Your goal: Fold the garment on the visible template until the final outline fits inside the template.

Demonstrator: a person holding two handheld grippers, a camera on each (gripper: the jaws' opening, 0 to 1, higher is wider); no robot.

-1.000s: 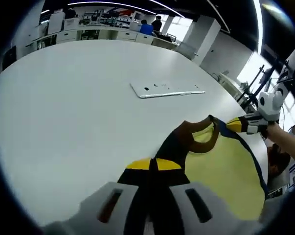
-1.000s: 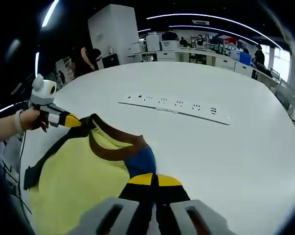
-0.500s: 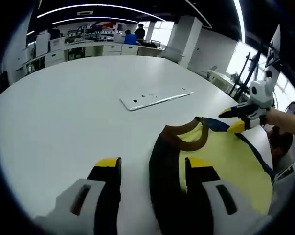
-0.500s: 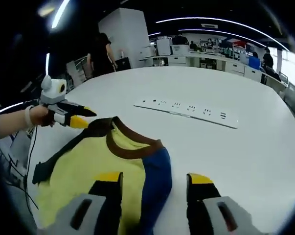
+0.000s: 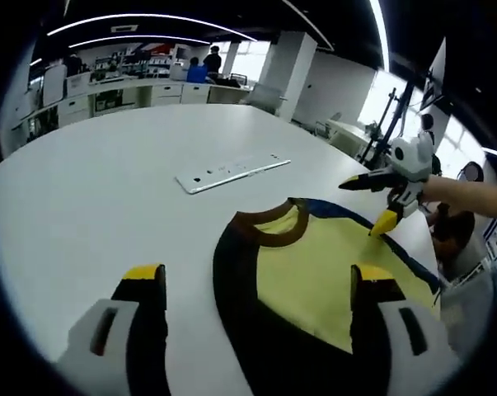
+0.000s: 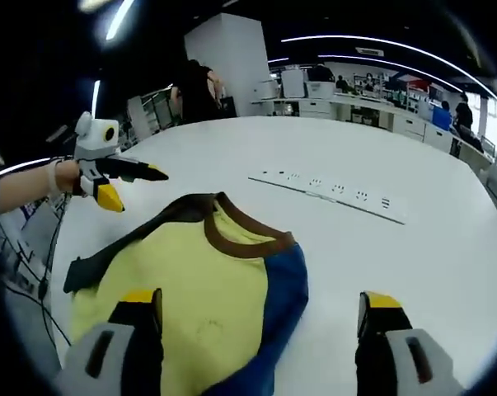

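Garment (image 5: 314,272) lies flat on the white table (image 5: 91,190) between the left gripper's (image 5: 260,289) spread jaws, while the right gripper view has the right gripper (image 6: 260,318) equally wide above it, empty.

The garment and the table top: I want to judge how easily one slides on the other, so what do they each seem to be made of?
The garment looks like soft knit fabric, matte yellow with a brown ribbed-looking collar and blue and dark side panels; it lies limp with soft folds. The table looks like a hard, smooth white laminate or painted board, with a faint sheen; the exact material cannot be told.
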